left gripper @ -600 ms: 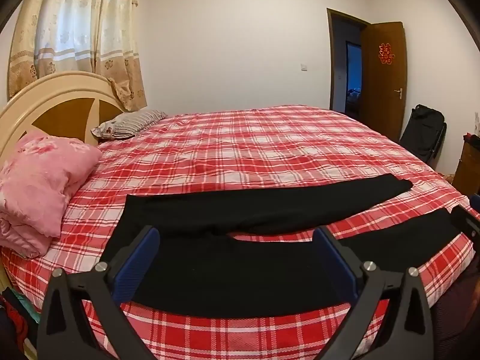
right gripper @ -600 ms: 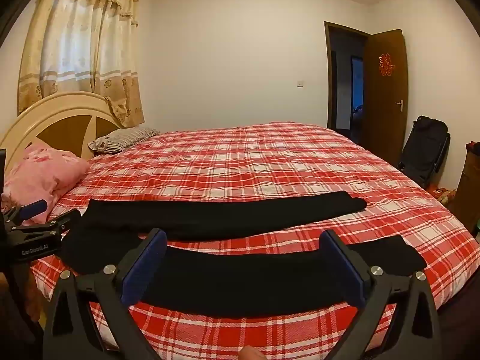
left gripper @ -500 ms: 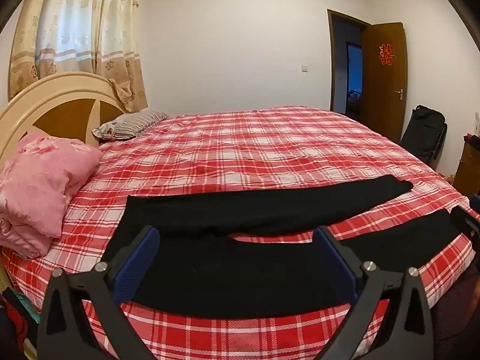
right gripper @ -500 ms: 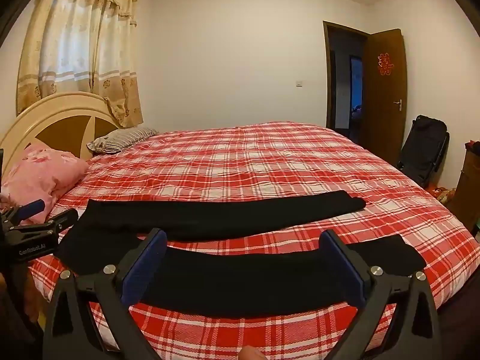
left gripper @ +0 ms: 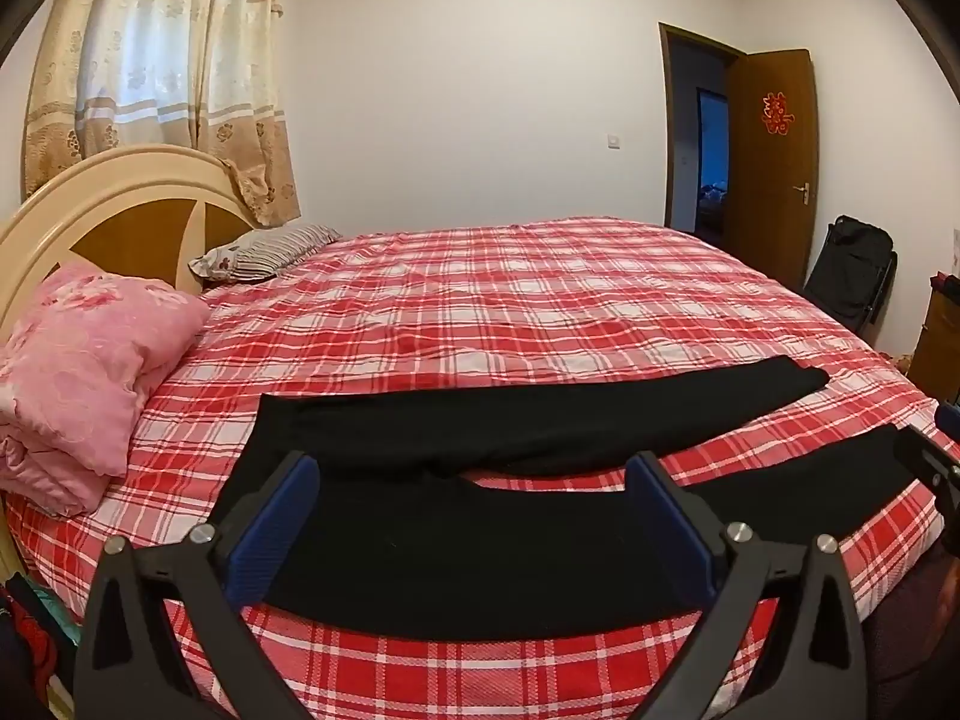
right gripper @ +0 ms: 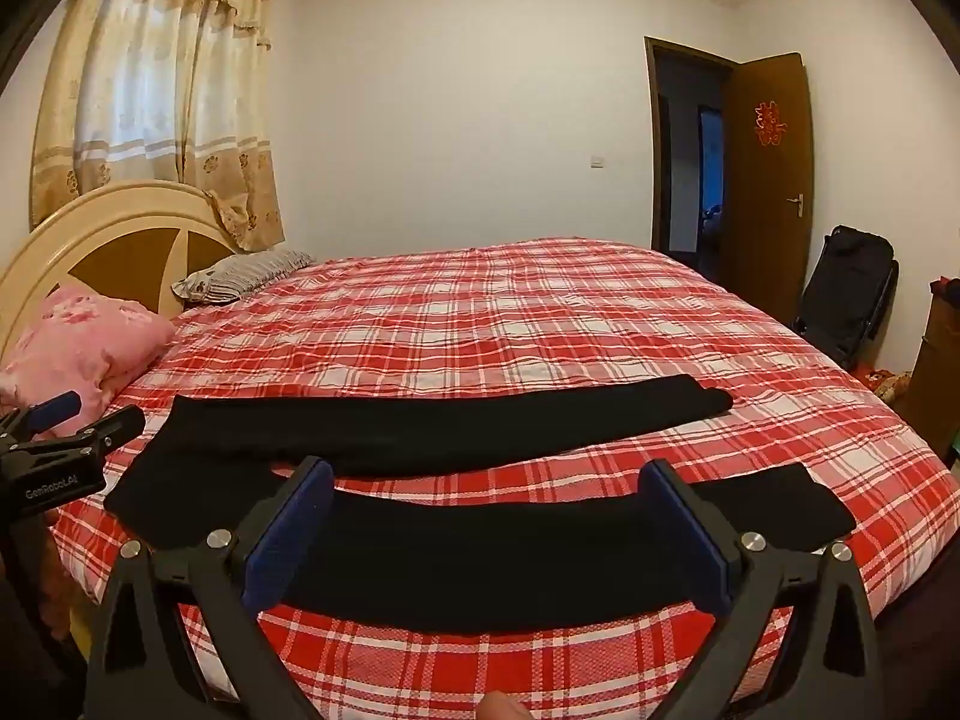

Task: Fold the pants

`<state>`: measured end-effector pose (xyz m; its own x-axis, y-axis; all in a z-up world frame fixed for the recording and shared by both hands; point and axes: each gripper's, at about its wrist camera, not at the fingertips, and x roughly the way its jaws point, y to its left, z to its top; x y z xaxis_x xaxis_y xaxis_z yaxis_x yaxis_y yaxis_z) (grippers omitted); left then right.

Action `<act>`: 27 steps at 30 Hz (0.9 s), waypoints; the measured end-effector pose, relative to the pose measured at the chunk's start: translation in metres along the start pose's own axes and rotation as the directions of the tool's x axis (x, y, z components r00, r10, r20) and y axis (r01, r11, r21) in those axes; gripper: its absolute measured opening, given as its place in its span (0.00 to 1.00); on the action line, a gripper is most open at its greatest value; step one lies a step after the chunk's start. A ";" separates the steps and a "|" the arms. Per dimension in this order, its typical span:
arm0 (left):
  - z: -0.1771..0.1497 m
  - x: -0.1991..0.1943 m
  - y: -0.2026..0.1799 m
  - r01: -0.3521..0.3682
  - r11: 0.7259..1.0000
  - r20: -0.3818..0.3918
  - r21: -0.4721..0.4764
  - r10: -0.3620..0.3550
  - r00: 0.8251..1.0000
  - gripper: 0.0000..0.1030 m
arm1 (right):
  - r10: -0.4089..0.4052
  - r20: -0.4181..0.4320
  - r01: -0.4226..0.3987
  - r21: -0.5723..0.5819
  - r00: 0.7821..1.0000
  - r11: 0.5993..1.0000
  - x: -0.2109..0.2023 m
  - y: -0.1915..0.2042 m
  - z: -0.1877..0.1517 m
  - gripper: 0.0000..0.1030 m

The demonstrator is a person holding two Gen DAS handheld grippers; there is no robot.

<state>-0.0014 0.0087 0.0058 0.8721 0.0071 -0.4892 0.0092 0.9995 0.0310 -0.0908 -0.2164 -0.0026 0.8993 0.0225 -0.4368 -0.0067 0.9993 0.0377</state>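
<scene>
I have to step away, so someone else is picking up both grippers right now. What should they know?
Left gripper: open, empty, above the waist end of the black pants.
Right gripper: open, empty, over the near leg toward the cuff.
Pants: spread flat along the near edge of the plaid bed, legs apart in a V, waist toward the pink pillow.
Done: laid out only.
Left: every fold; probably start by bringing one leg onto the other.

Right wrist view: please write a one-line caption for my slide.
Open right gripper above black pants spread flat, legs apart, on a red plaid bed; left gripper at the waist end.
</scene>
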 end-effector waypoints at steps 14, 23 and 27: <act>-0.001 -0.001 0.002 0.000 1.000 0.000 -0.005 0.000 1.000 1.00 | -0.004 0.001 0.004 -0.005 1.000 1.000 -0.002 0.000 0.000 0.99; -0.002 -0.002 0.003 -0.001 1.000 0.002 -0.008 0.001 1.000 1.00 | -0.009 0.005 0.009 -0.004 1.000 1.000 -0.003 0.002 0.001 0.99; -0.003 -0.001 0.003 -0.002 1.000 0.003 -0.010 0.002 1.000 1.00 | -0.011 0.006 0.011 -0.003 1.000 1.000 -0.003 0.004 0.001 0.99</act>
<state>-0.0039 0.0120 0.0044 0.8738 0.0086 -0.4862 0.0031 0.9997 0.0232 -0.0929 -0.2129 -0.0002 0.9019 0.0110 -0.4318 0.0020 0.9996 0.0297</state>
